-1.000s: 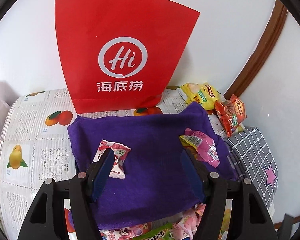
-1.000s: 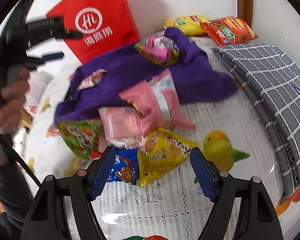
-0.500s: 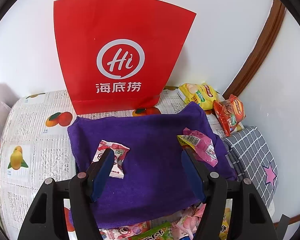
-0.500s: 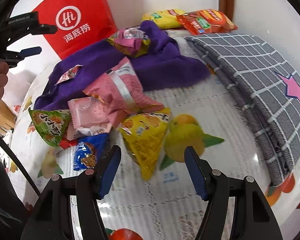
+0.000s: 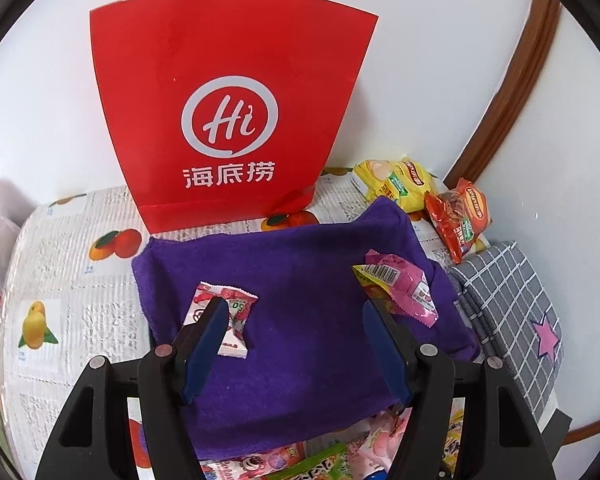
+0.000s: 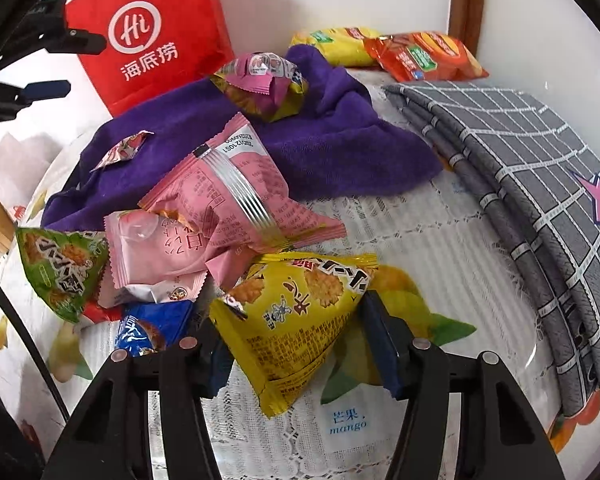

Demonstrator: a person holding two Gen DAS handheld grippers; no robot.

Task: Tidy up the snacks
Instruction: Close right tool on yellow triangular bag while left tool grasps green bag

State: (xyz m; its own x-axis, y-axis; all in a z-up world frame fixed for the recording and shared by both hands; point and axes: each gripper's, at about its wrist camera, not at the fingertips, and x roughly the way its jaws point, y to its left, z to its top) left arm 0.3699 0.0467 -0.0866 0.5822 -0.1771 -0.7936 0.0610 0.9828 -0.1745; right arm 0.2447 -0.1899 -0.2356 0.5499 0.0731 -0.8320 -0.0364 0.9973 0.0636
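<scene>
My right gripper (image 6: 290, 314) is low over the table, its jaws closing on a yellow triangular snack pack (image 6: 296, 316); both blue pads touch its sides. Behind it lies a heap: a large pink pack (image 6: 236, 196), a smaller pink pack (image 6: 152, 248), a green pack (image 6: 60, 268) and a blue pack (image 6: 148, 328). My left gripper (image 5: 295, 308) hangs open over a purple cloth (image 5: 300, 280) with nothing between its fingers. A small pink candy pack (image 5: 224, 320) lies by its left finger, a pink and yellow pack (image 5: 400, 288) by its right one.
A red paper bag (image 5: 228, 104) stands against the white wall behind the cloth. A yellow pack (image 5: 396, 184) and an orange pack (image 5: 460, 216) lie in the back right corner. A folded grey checked cloth (image 6: 540, 184) covers the table's right side. The fruit-print tablecloth (image 5: 60, 280) shows at left.
My right gripper has sunk toward the table and its jaws have narrowed around the yellow pack. The left gripper has kept still and open.
</scene>
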